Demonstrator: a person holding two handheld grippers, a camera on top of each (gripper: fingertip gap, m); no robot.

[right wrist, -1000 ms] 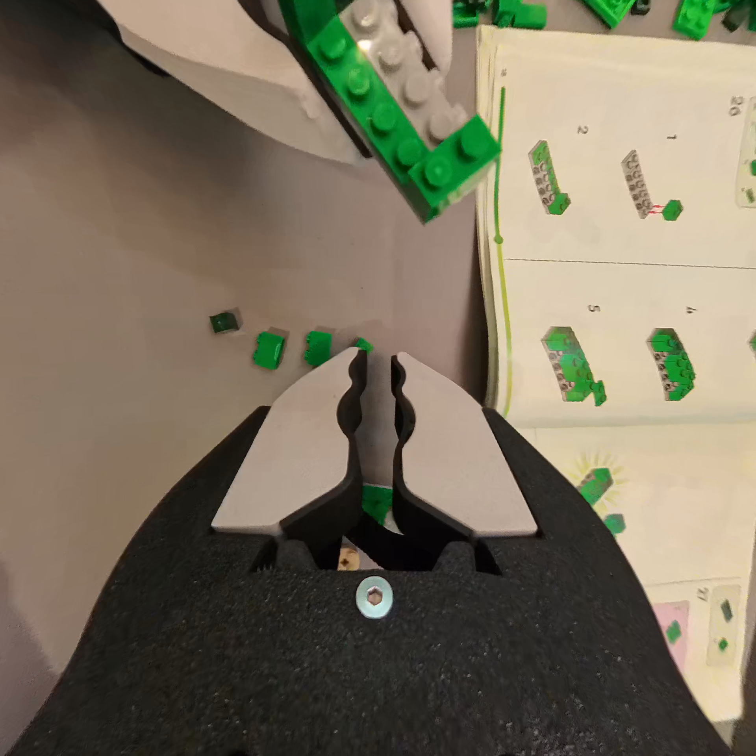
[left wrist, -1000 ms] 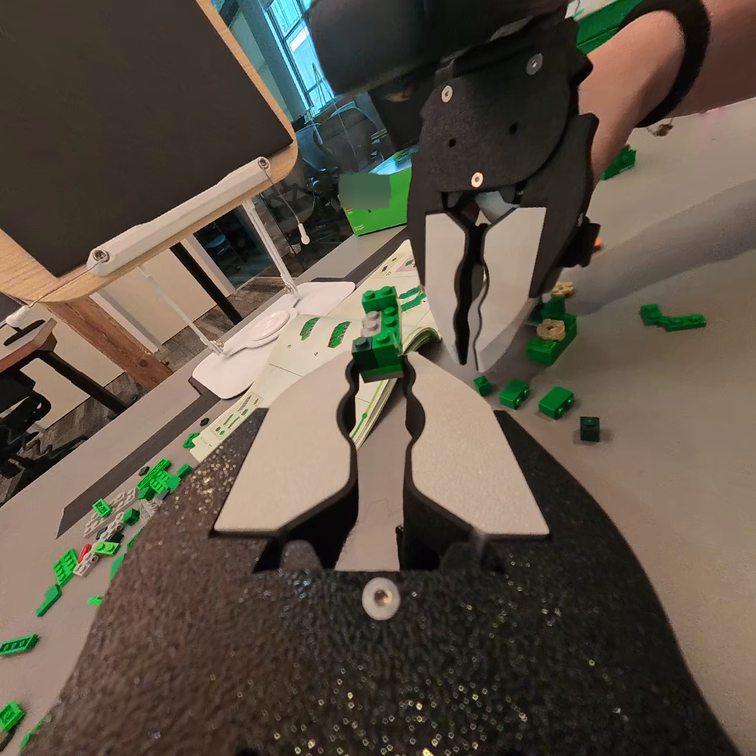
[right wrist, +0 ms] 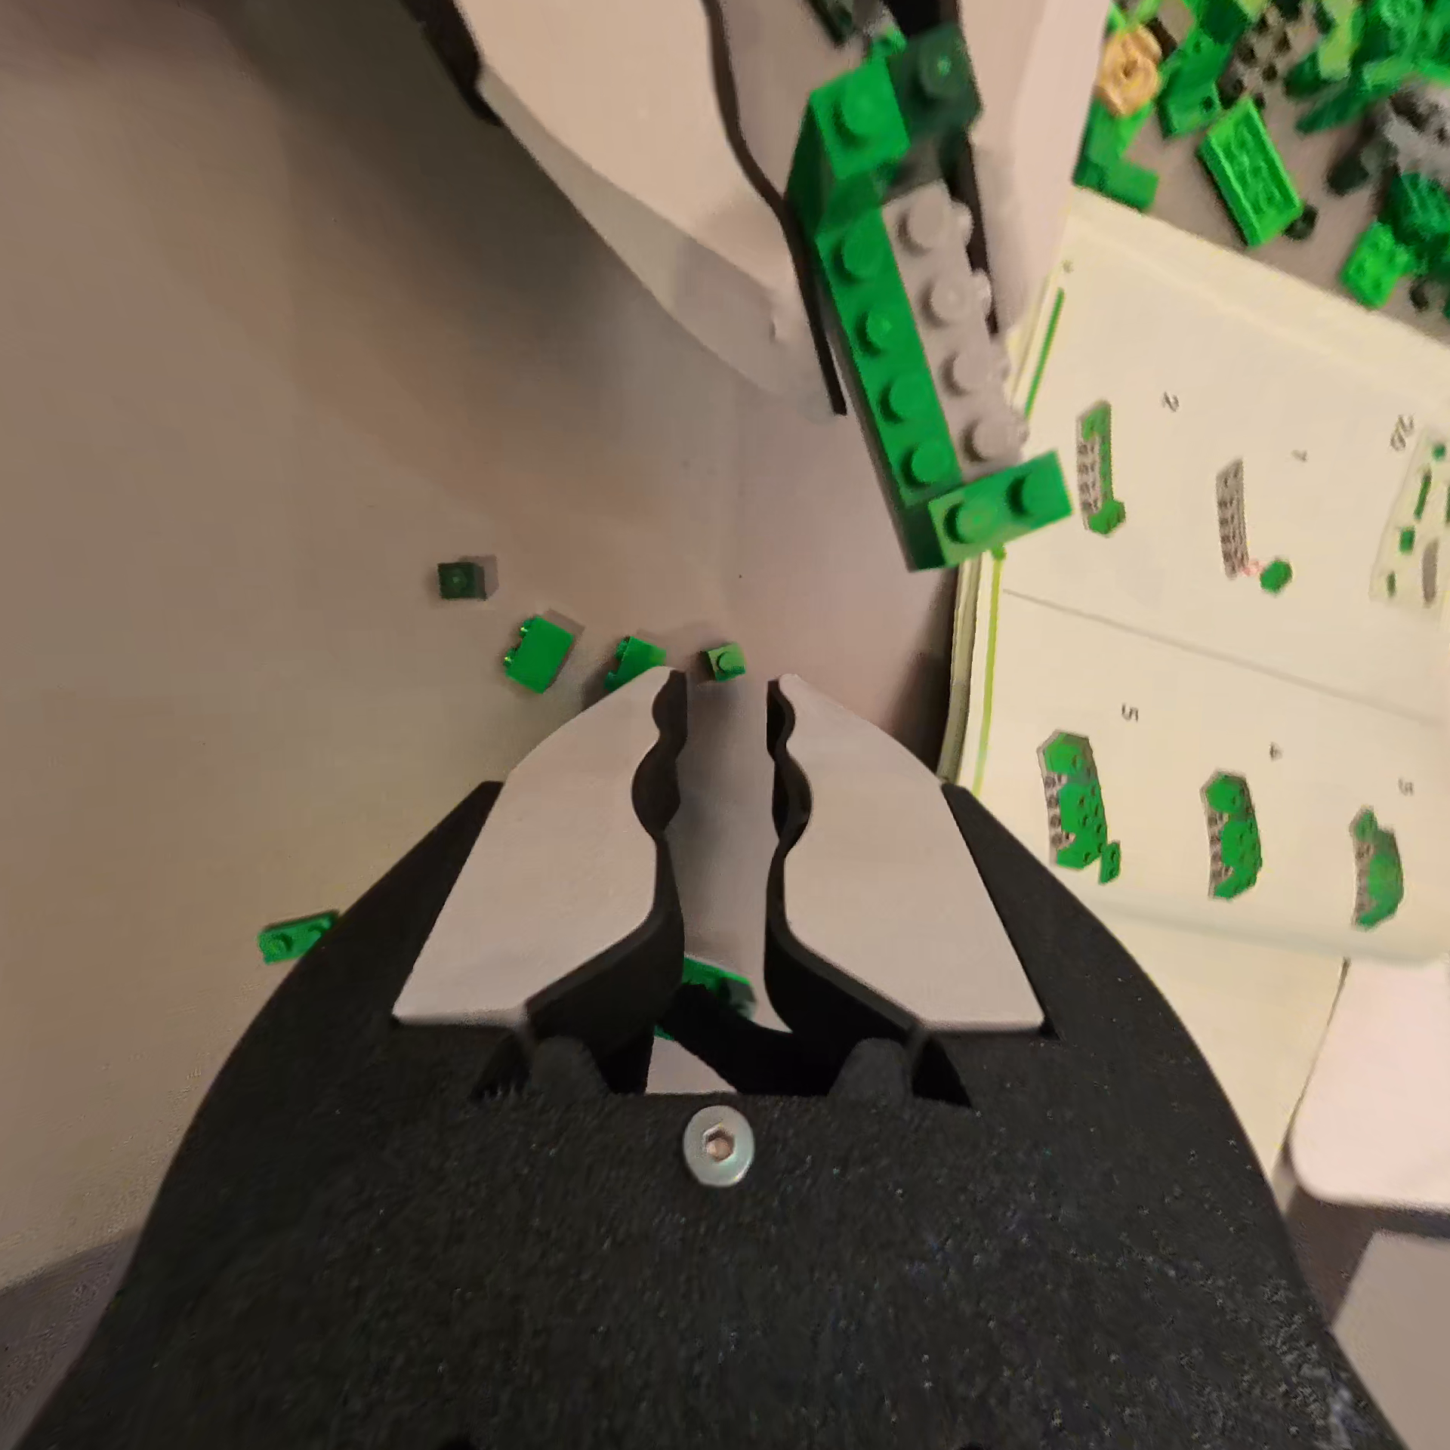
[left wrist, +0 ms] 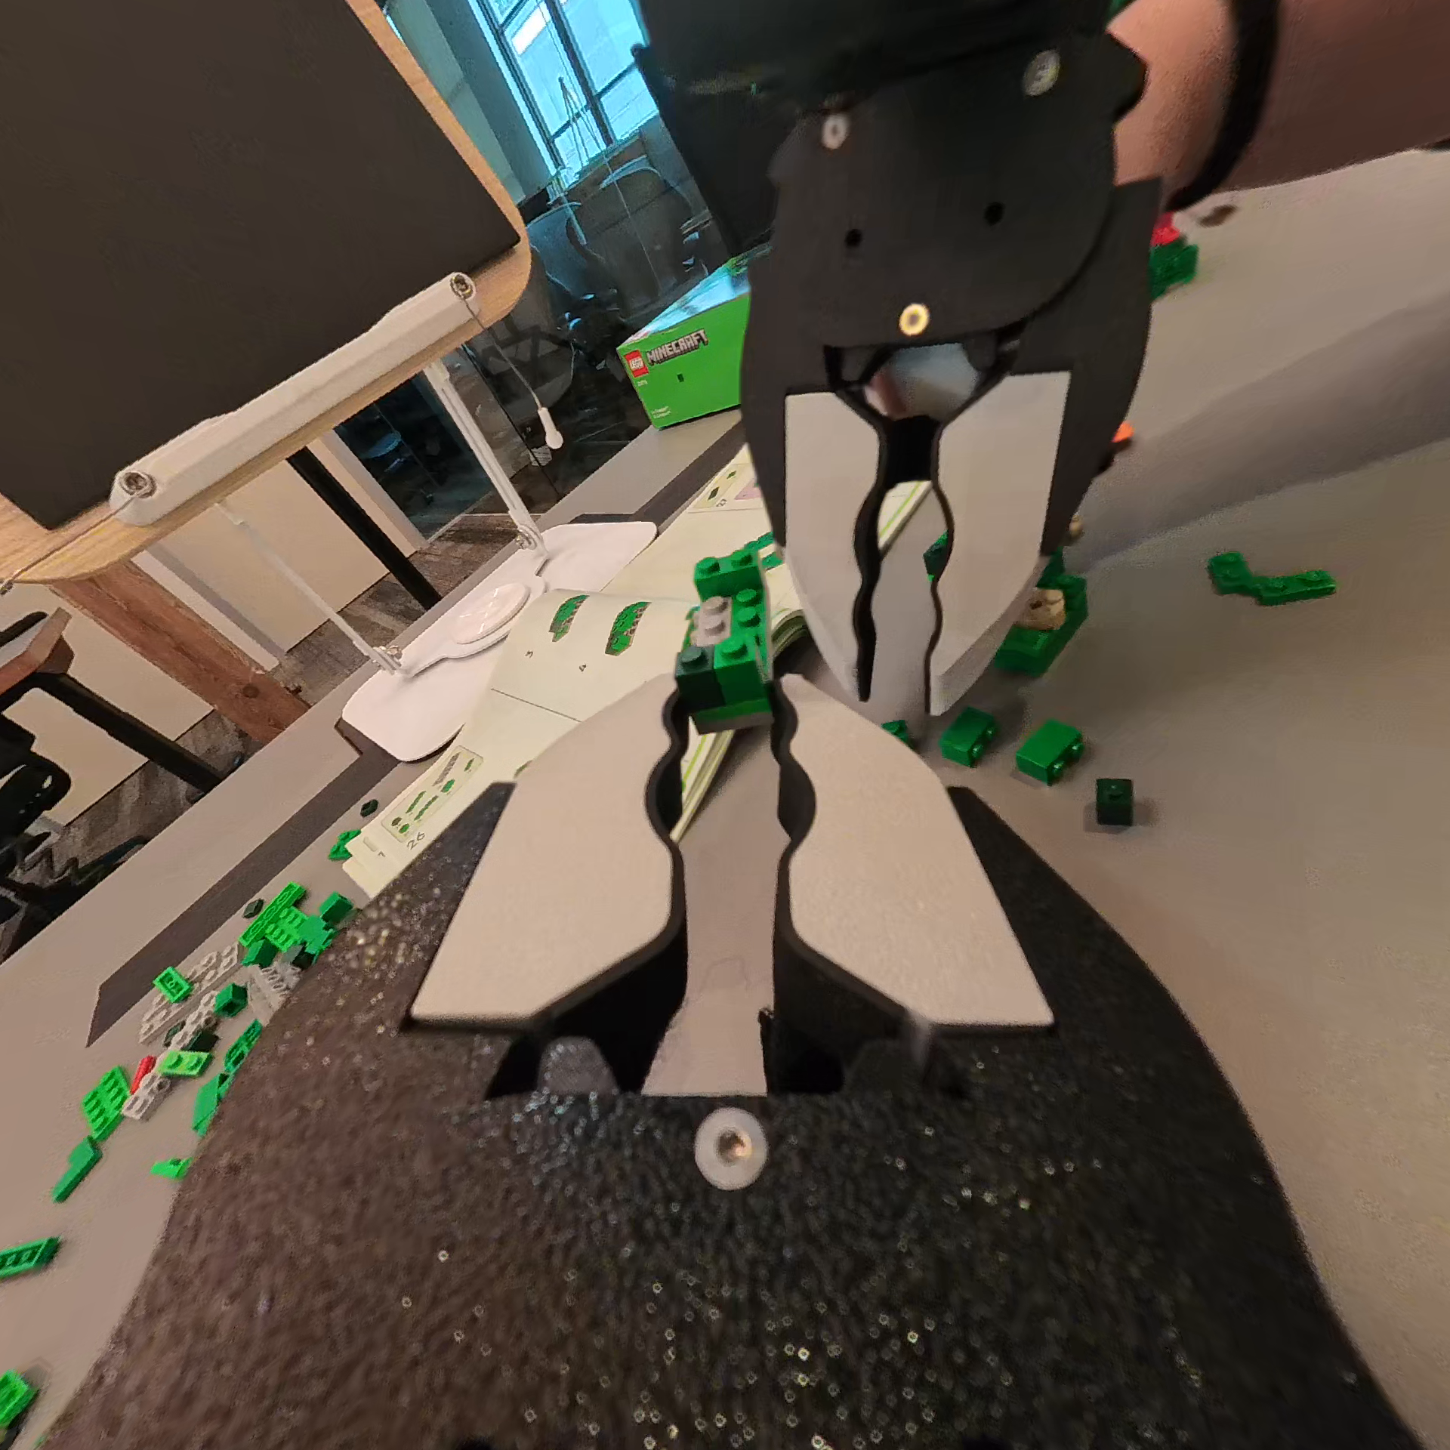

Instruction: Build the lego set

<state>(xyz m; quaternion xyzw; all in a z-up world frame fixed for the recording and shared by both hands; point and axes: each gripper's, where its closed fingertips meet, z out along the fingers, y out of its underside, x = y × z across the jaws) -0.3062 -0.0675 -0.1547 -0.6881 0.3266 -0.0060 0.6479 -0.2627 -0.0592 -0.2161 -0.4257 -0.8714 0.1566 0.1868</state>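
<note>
The half-built strip, a grey plate with green bricks stacked along one side and across its far end, hangs in the air above the grey table, pinched at one end between the tips of the left gripper. Its long axis runs away from those fingers, out over the near edge of the open instruction booklet.

The right gripper points steeply down at the table just beside it, fingers parted by a narrow gap with nothing between them. Directly beyond its tips lies a single-stud green brick, the nearest loose piece; two larger green bricks sit further off to one side, one partly behind a fingertip, and a dark green single-stud brick lies beyond those.

So the relation that matters, to my eye: the small brick lies straight ahead of the right fingers and nearly in line with the gap, while the left is occupied holding the strip. The right looks the one to pick. I'd guess a short drop and a close would take it, though the gap looks only a little wider than the brick.

More loose pieces litter the table's far side beyond the booklet.
</note>
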